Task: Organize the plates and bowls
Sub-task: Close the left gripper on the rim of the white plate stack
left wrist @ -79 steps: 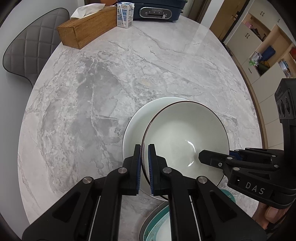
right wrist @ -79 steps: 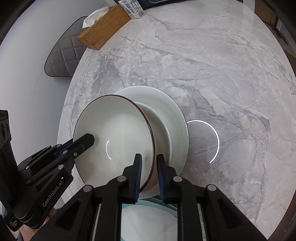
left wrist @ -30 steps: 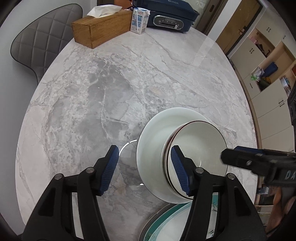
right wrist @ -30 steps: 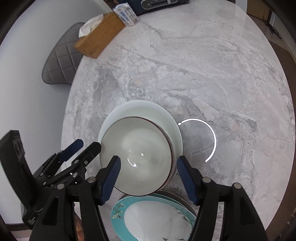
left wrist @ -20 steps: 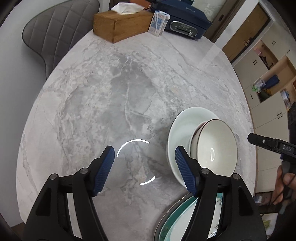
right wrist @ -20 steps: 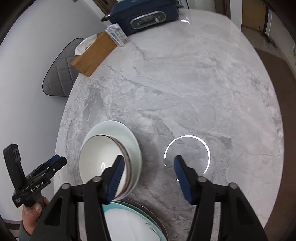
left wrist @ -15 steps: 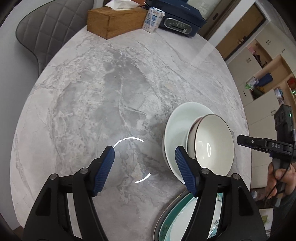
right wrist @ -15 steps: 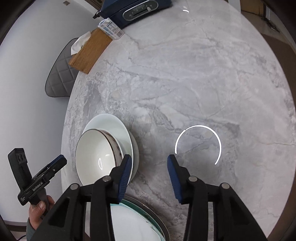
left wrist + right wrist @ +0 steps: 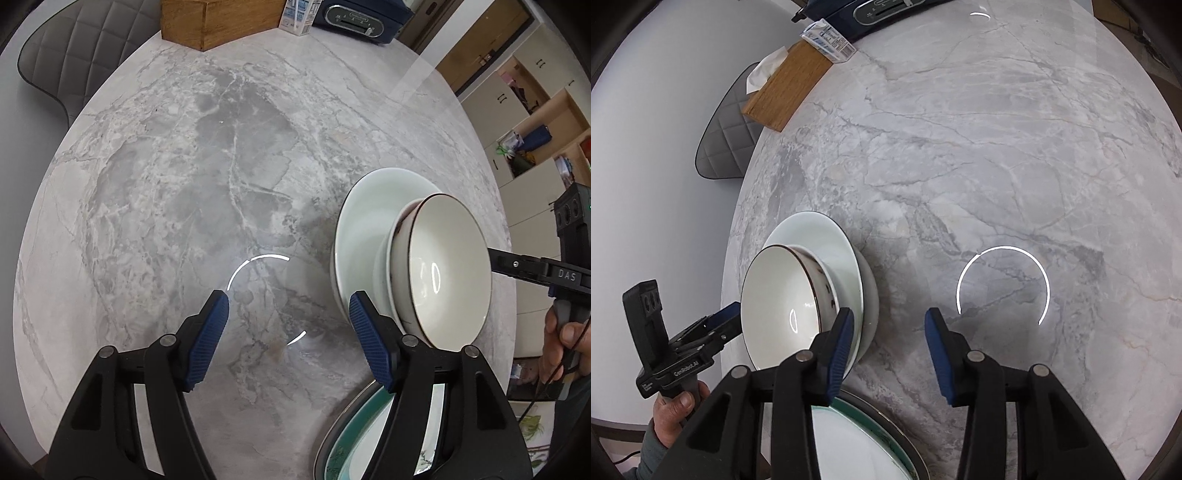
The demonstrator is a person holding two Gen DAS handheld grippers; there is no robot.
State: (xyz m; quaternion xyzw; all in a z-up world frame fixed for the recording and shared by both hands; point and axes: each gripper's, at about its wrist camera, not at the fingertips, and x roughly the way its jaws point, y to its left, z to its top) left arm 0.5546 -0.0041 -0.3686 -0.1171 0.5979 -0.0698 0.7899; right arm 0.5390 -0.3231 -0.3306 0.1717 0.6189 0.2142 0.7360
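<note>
A brown-rimmed bowl sits nested in a white deep plate on the marble table. A teal-rimmed plate lies just in front of them at the table's near edge. My left gripper is open over bare marble to the left of the stack, with nothing between its blue pads. On the stack's other side my right gripper is open and empty too, its left finger crossing in front of the white plate's rim.
At the far edge stand a wooden tissue box, a milk carton and a dark blue appliance. A grey quilted chair is beyond the table's left side. Open shelves line the right.
Both grippers let go of the brown-rimmed bowl, which now rests in the white plate. The left one drew off to the left, the right one to the right, and its jaws narrowed.
</note>
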